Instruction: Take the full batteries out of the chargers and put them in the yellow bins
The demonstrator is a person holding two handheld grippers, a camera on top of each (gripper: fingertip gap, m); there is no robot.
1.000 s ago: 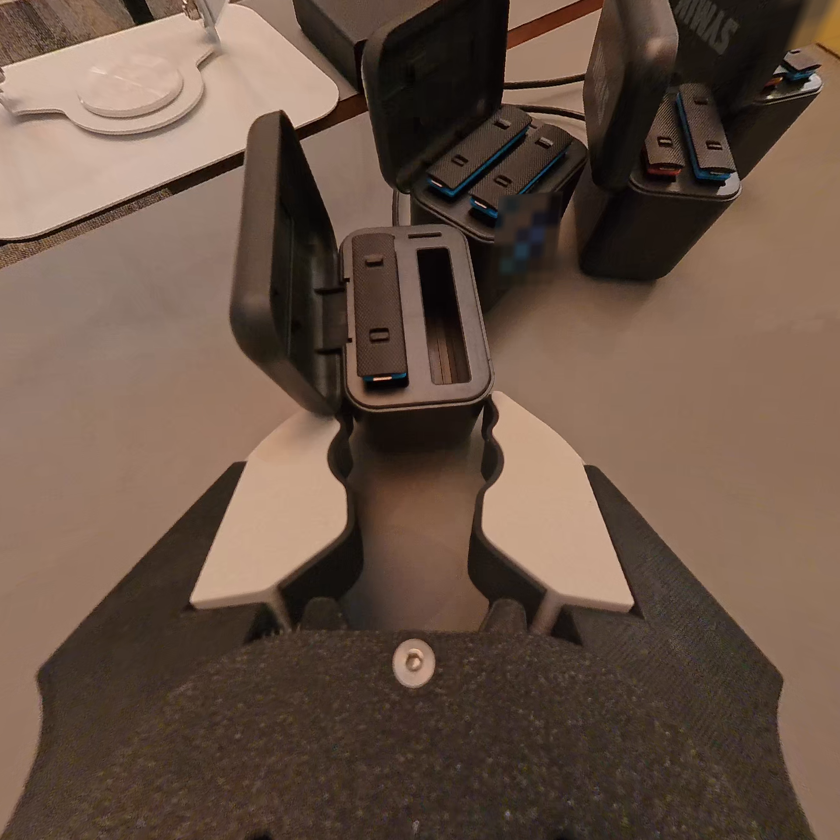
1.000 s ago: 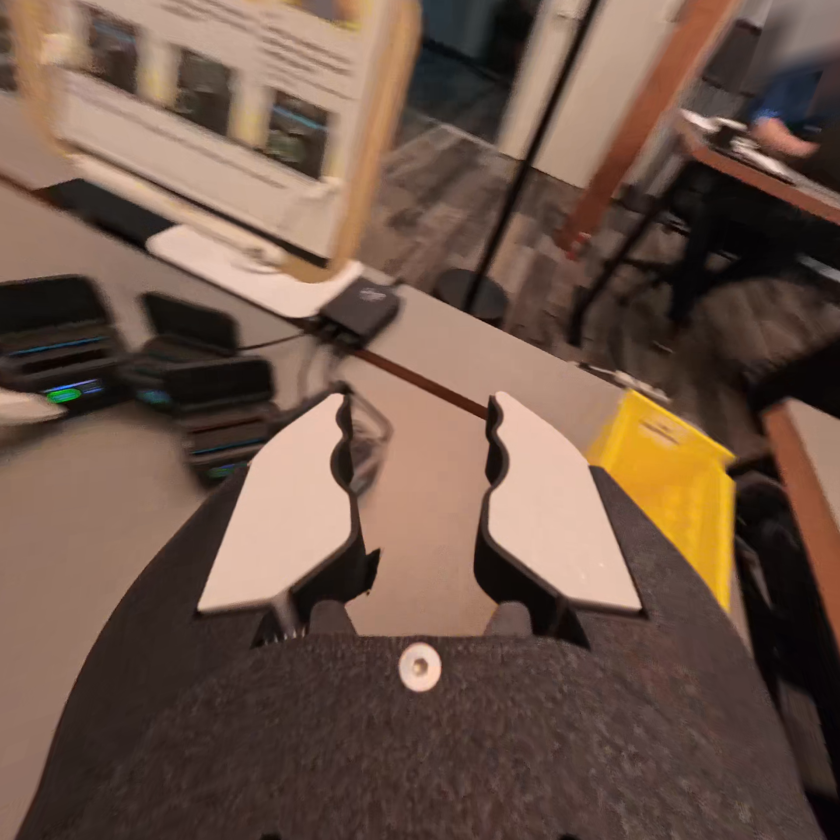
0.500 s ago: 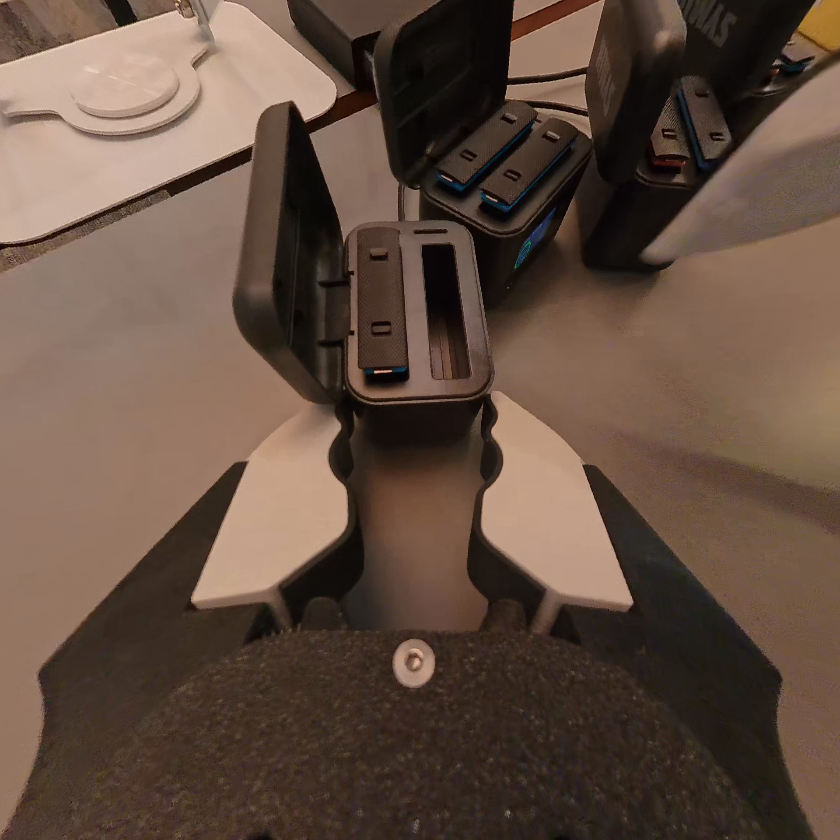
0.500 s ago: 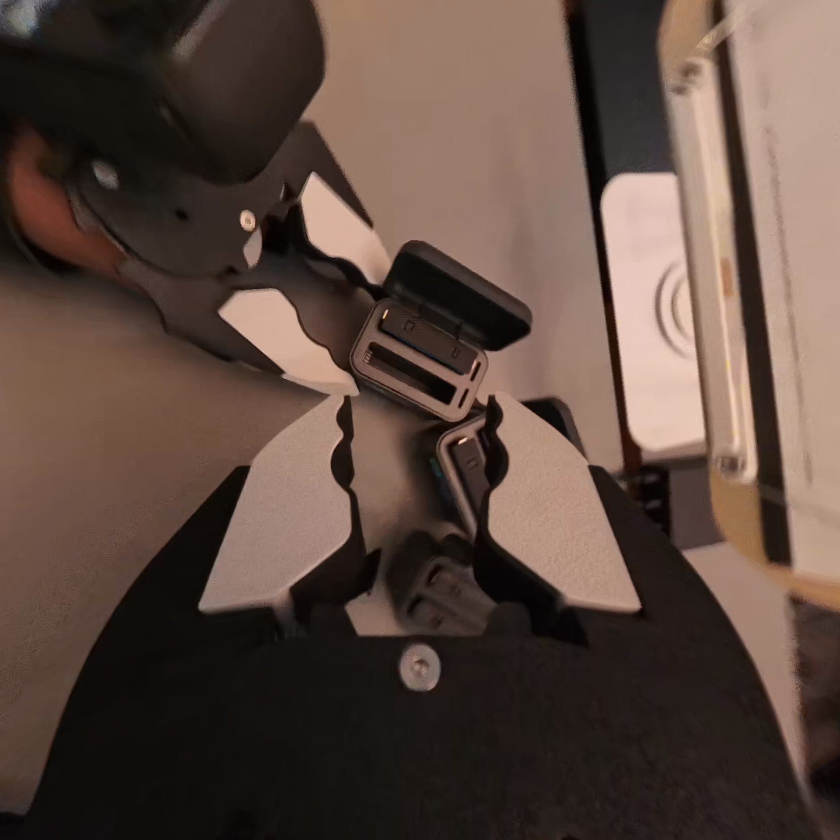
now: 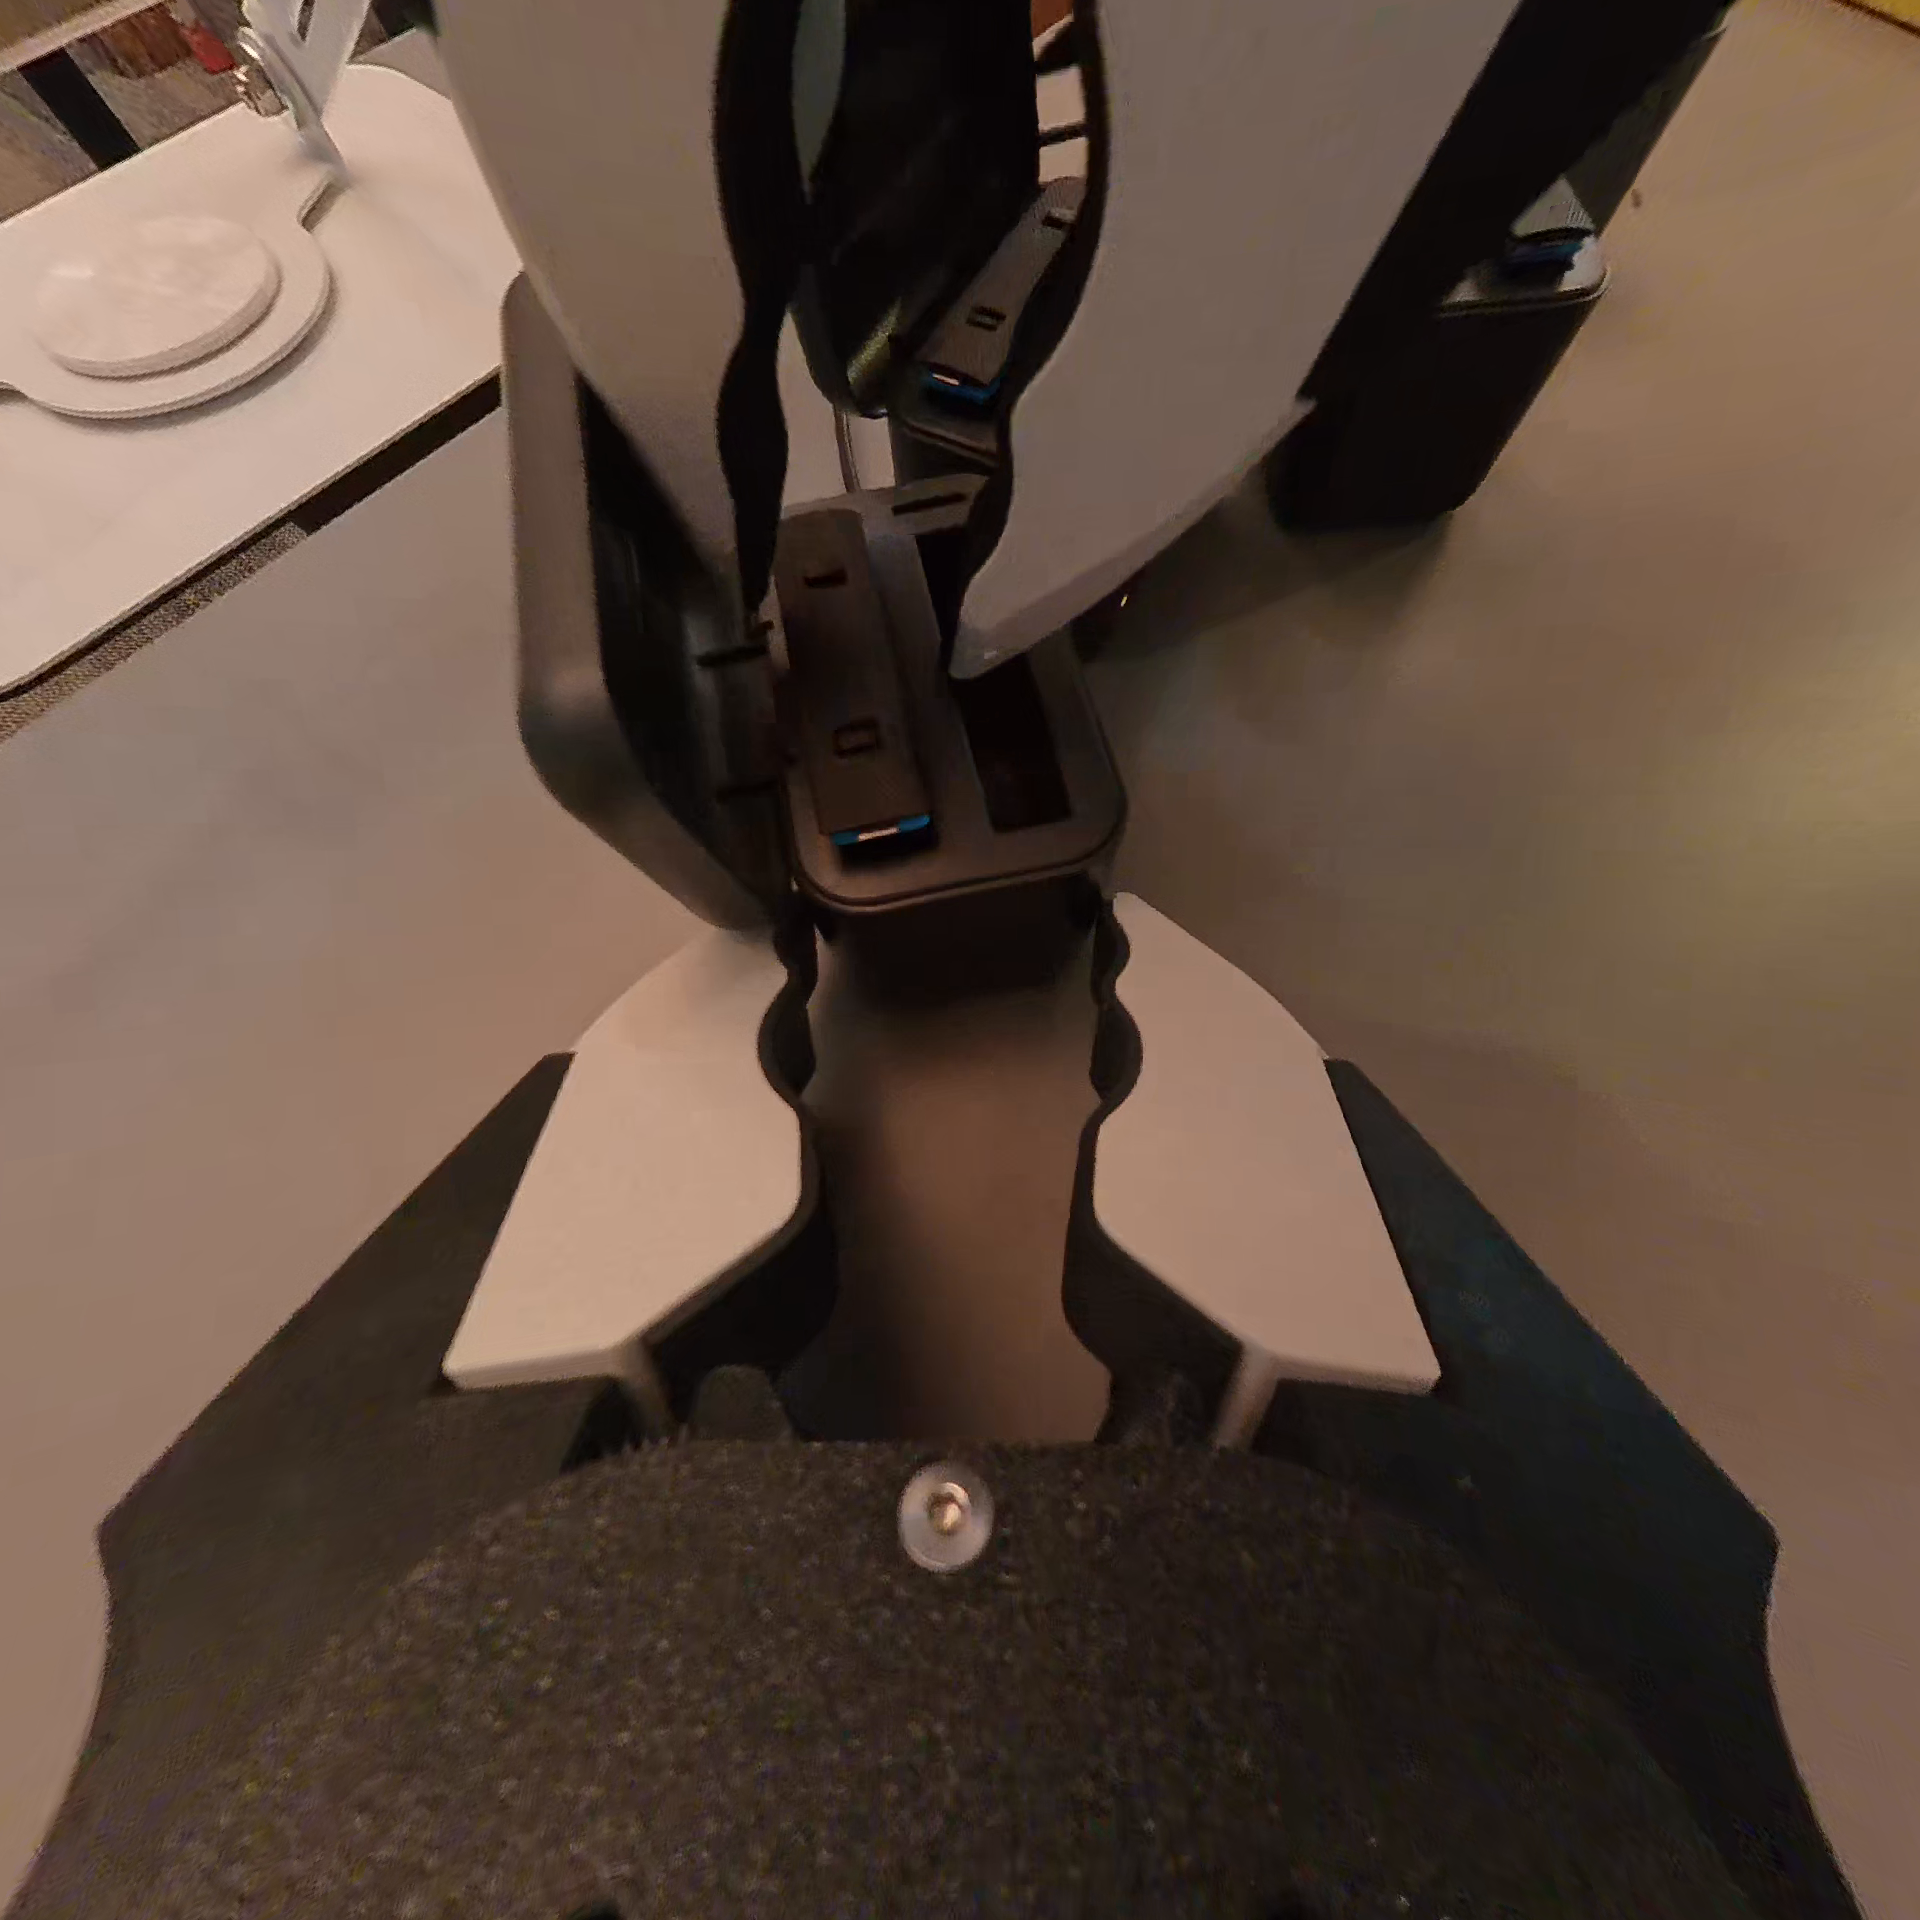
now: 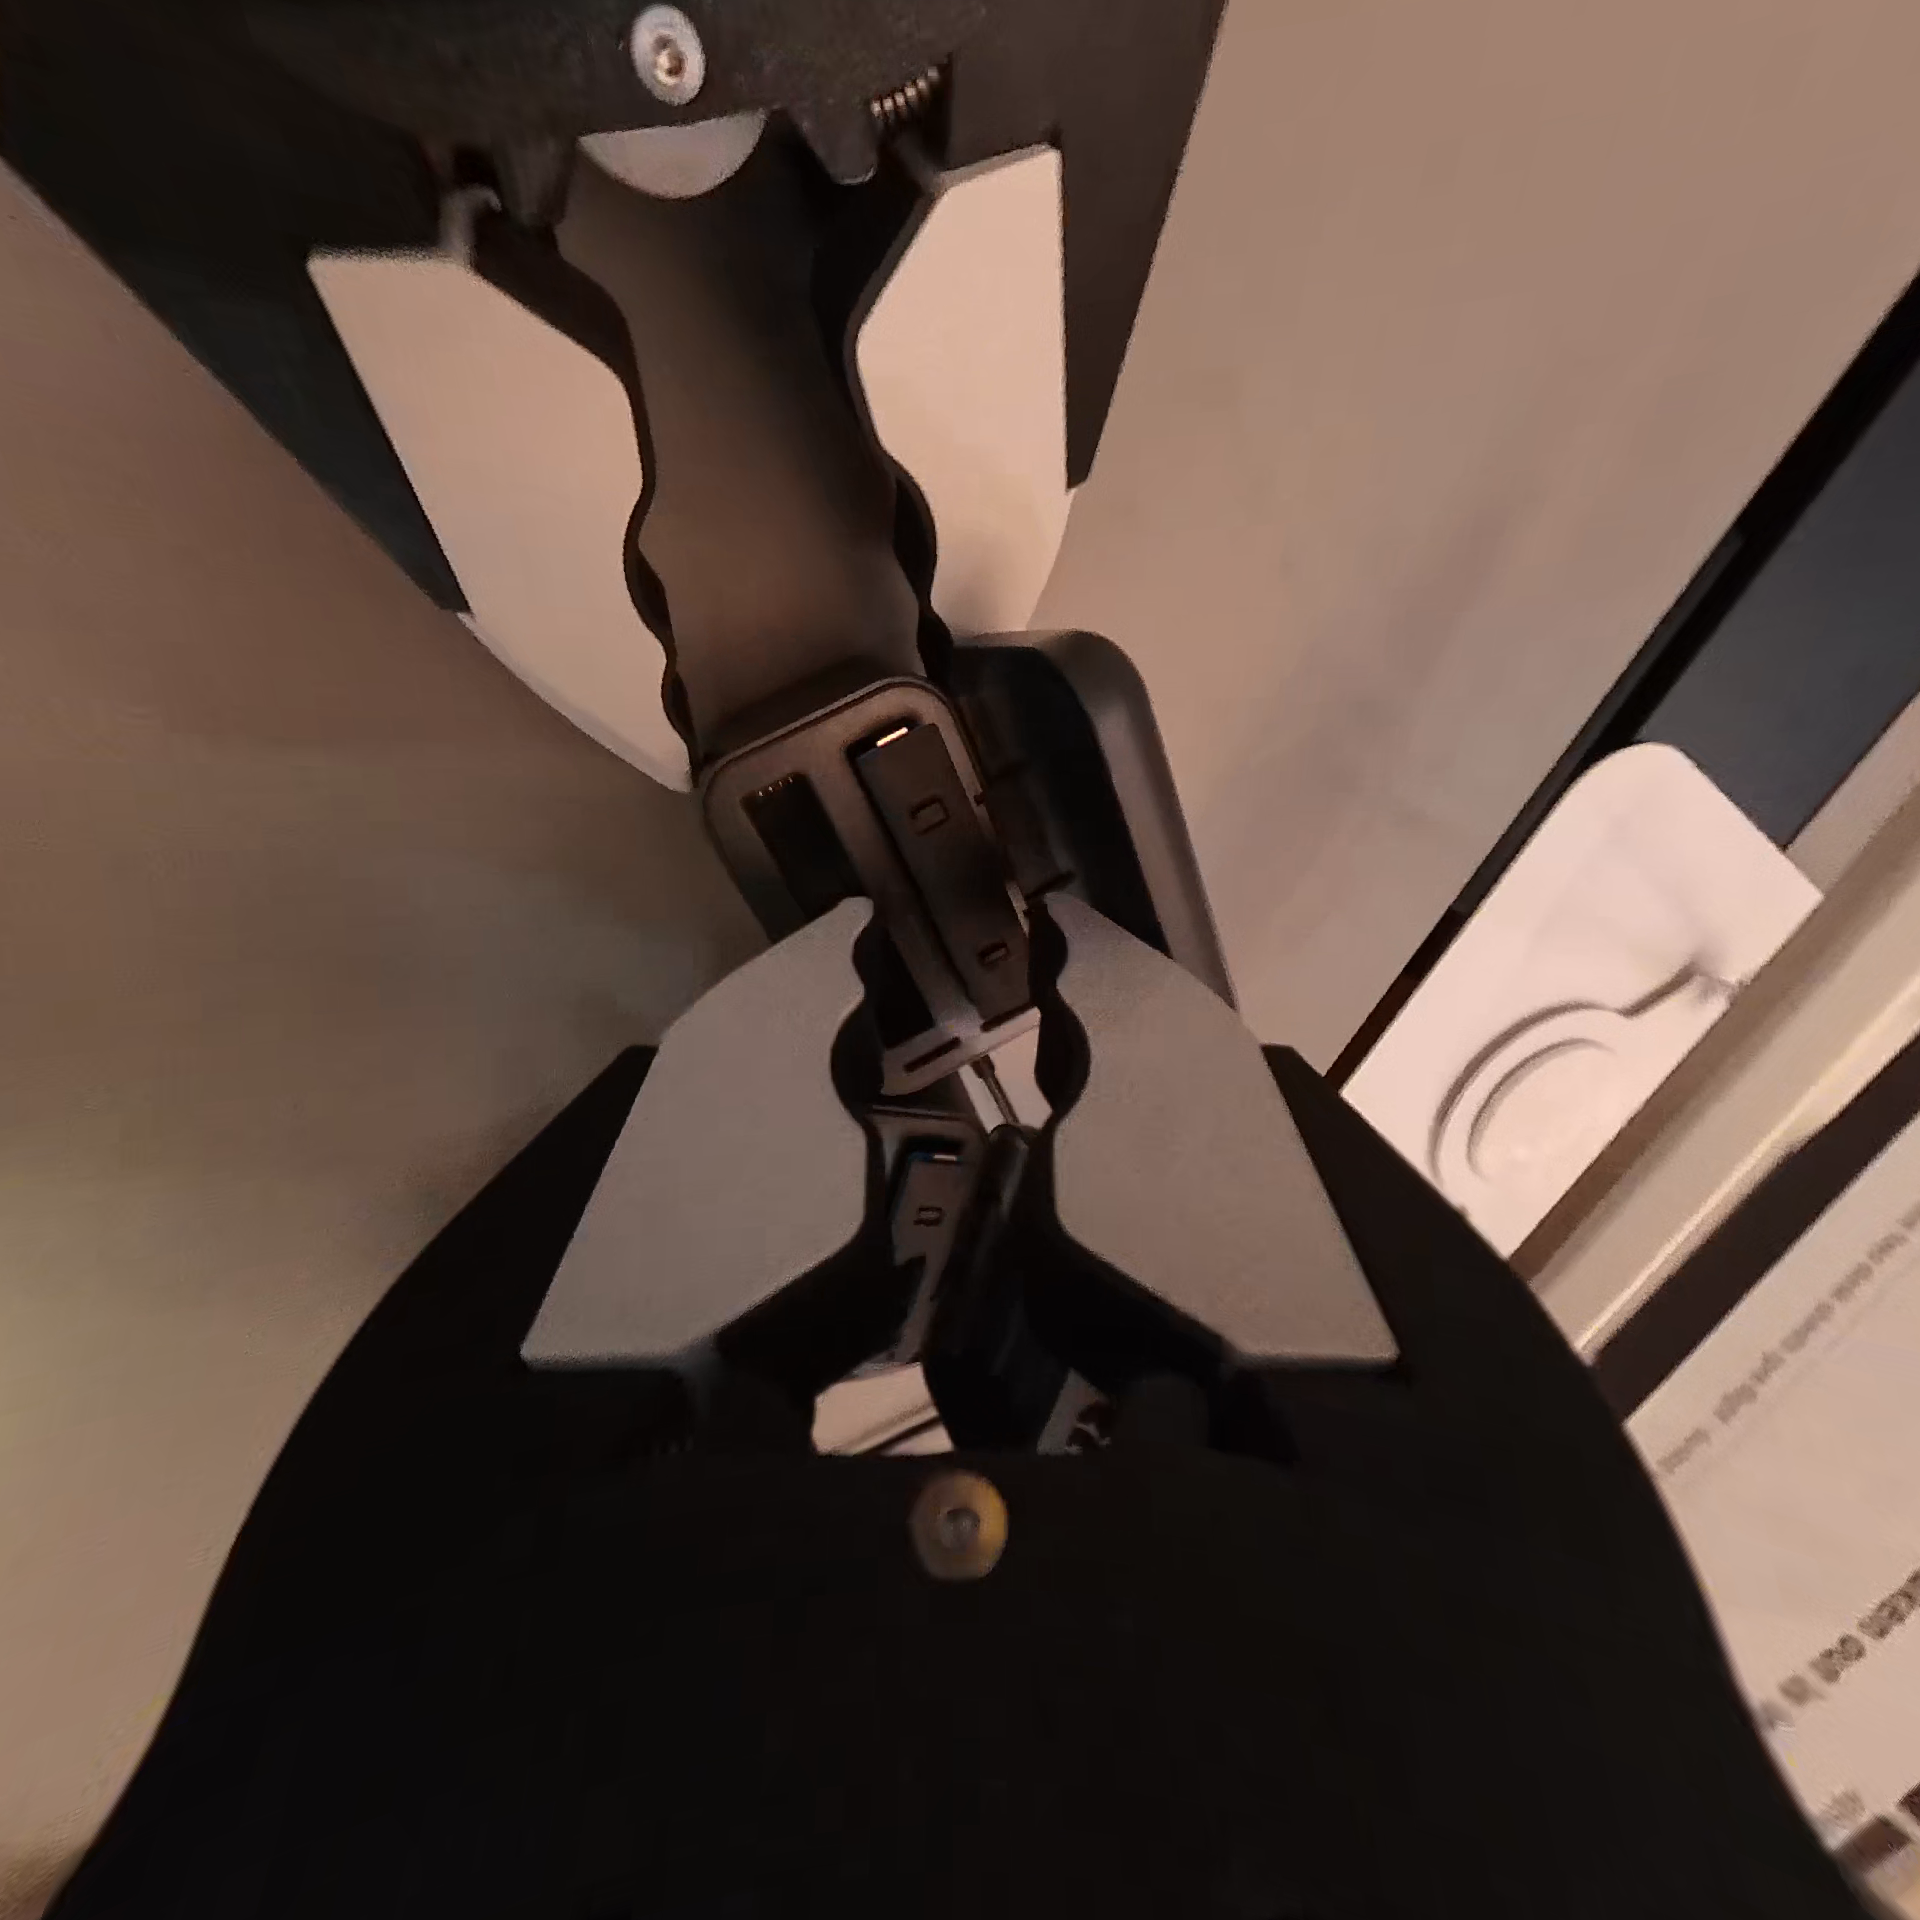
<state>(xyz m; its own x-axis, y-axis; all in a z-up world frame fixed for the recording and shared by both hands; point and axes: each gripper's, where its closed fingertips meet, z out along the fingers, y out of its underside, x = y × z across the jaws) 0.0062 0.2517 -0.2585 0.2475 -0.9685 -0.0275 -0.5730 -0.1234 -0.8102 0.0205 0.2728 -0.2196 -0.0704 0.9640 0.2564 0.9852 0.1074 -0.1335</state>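
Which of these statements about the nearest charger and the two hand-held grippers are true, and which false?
1. The nearest charger has its lid open. True.
2. Both of its slots hold batteries. False: one battery sits in one slot; the other slot is empty.
3. The left hand-held gripper grips the charger's body. True.
4. The right hand-held gripper is far from the charger. False: its fingertips straddle the battery.
5. The battery already lies in a yellow bin. False: it is still in the charger.
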